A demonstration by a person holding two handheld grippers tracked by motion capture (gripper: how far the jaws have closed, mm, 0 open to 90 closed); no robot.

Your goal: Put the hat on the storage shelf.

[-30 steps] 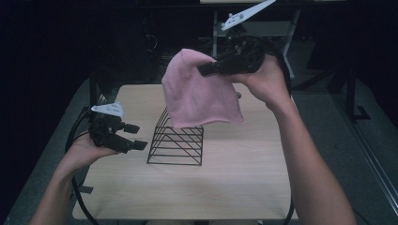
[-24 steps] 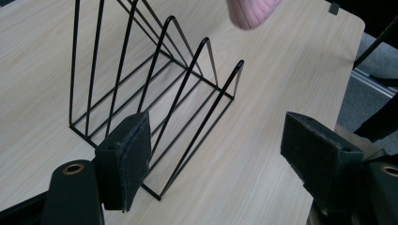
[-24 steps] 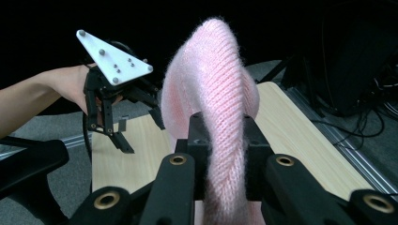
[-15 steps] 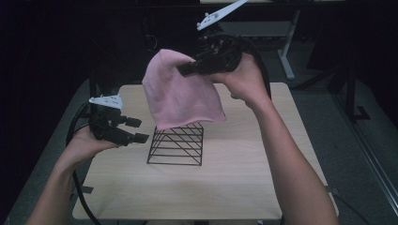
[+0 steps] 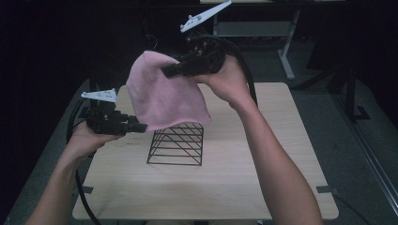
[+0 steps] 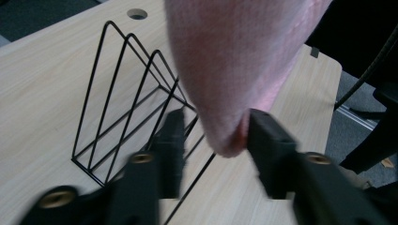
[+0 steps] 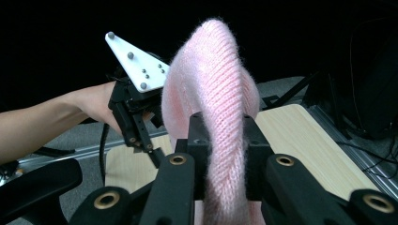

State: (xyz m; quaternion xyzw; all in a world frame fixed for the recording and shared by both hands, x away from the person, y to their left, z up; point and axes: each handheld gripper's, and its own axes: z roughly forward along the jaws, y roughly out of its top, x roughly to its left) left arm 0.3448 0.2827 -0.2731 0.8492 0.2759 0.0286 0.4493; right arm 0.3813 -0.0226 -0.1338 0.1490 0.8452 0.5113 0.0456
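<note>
The right tongs (image 5: 170, 71) are clamped on a pink knitted cloth (image 5: 164, 93), held up over the wire rack (image 5: 176, 143) mid-tabletop (image 5: 263, 164). The left tongs (image 6: 213, 140) stand apart around the cloth's lower corner.

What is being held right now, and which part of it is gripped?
The right gripper is clamped on a bunched fold near the top of the pink knitted cloth. The left gripper is open around its lower corner.
</note>
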